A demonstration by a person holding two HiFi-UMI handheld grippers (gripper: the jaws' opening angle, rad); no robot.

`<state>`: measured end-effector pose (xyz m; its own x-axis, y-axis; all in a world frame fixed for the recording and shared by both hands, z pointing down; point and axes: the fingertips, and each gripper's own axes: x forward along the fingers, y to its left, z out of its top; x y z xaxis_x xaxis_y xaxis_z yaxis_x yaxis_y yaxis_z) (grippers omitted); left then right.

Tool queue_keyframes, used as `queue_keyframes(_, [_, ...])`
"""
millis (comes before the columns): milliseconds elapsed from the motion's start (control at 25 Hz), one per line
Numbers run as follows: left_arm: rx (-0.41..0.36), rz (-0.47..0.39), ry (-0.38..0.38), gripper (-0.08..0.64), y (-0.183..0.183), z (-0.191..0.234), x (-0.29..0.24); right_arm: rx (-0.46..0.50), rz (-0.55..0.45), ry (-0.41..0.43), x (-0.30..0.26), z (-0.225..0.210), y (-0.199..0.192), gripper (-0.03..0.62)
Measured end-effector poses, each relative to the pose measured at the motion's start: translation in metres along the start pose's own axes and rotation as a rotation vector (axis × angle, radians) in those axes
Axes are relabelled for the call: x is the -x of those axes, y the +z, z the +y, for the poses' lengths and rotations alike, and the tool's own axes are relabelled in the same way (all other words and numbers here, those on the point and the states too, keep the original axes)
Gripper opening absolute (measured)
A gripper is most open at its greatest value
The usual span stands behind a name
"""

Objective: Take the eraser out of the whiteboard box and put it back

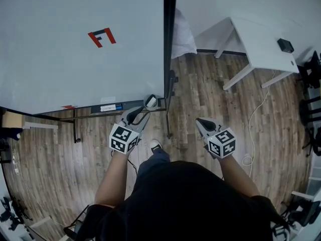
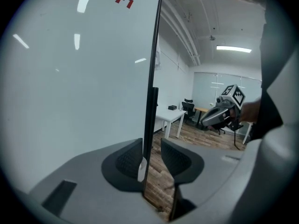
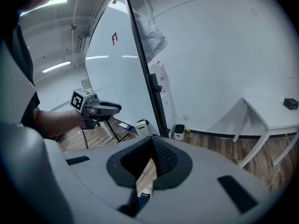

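Risk lies in the narrow opening: left tongs (image 1: 142, 114), partly open and empty, hover just short of the eraser (image 1: 150, 103) in the whiteboard box (image 1: 154, 98) at the tray's (image 1: 108, 107) right end, and could knock it or clip the frame post (image 1: 169, 59). Both forearms reach forward, angled down; right tongs (image 1: 200, 121) are closed and empty.

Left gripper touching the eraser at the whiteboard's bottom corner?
Apart. The right gripper view shows a clear gap between the left gripper and the eraser; the left gripper view shows its jaws open, nothing gripped.
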<state>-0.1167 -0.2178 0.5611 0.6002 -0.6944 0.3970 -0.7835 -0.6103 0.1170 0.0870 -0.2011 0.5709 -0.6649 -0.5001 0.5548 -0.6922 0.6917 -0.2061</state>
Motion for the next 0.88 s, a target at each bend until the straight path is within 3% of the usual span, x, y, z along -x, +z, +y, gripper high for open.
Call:
queue_keyframes(680, [-0.027, 0.110, -0.035, 0.149, -0.032, 0.032, -0.053, -0.050, 0.031, -0.038, -0.024, -0.013, -0.008, -0.005])
queue_keyframes(880, [-0.068, 0.147, -0.029, 0.156, -0.044, 0.038, -0.065, -0.069, 0.053, -0.049, -0.030, -0.016, -0.018, -0.005])
